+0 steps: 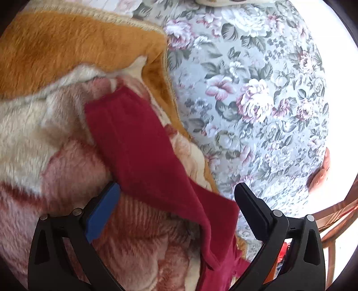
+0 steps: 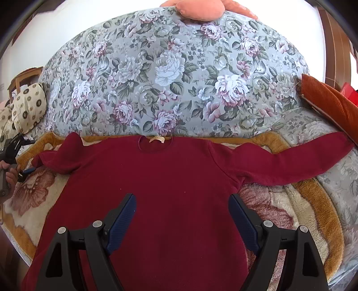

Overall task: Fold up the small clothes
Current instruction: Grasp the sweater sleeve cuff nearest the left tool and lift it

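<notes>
A dark red long-sleeved sweater (image 2: 156,179) lies flat, front up, on a plush blanket (image 2: 279,206), collar and label (image 2: 156,140) away from me. Its right sleeve (image 2: 302,156) stretches straight out. The left sleeve (image 2: 58,159) is rumpled near the shoulder. My right gripper (image 2: 182,201) hovers open over the sweater's lower body, holding nothing. My left gripper (image 1: 176,194) is open too. That left sleeve (image 1: 138,143) runs between its fingers, ungripped. A hand (image 2: 9,176) holds the left gripper at the far left of the right wrist view.
The blanket (image 1: 56,56), orange-edged with pink flowers, lies on a floral grey bedspread (image 2: 170,67). A patterned pillow (image 2: 26,105) sits left, an orange cushion (image 2: 331,100) right, a peach pillow (image 2: 197,9) at the back. Wooden furniture (image 1: 335,212) stands beyond the bed.
</notes>
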The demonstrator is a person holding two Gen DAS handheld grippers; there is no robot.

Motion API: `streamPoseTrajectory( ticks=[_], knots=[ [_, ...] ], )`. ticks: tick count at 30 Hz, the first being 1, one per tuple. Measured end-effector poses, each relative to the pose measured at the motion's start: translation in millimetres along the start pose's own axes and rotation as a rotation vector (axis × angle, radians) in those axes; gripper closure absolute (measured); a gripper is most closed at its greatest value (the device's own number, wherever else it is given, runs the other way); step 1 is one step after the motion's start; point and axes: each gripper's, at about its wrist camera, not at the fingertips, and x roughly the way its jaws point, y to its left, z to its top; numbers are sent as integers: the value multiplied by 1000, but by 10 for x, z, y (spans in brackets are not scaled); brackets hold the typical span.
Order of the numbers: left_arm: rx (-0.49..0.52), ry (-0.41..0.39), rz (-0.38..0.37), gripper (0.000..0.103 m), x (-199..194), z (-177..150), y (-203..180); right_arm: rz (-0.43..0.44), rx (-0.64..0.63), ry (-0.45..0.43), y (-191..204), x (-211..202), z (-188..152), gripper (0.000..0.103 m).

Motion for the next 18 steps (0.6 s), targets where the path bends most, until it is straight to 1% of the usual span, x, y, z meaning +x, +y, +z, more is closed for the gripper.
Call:
streamPoseTrajectory(
  ticks=[5, 7, 8, 11, 13, 15, 18],
  knots=[
    [-59, -66, -24, 1, 13, 130, 42, -4, -10, 6, 23, 20, -1, 21],
    [-62, -83, -17, 1, 33, 138, 32, -4, -10, 7, 22, 24, -2, 21],
    [-54, -82, 2, 1, 60, 135, 21, -4, -10, 8, 21, 25, -4, 21],
    [-18, -76, 58, 8, 85, 118, -10, -5, -8, 9, 15, 24, -1, 21],
    [-13, -79, 71, 16, 80, 125, 8, -5, -11, 11, 13, 28, -1, 21],
    [-33, -92, 83, 22, 66, 157, 48, -6, -13, 13, 15, 33, -1, 21],
    [-51, -119, 95, 24, 43, 171, 65, -6, -12, 12, 14, 36, -5, 21]
  ],
)
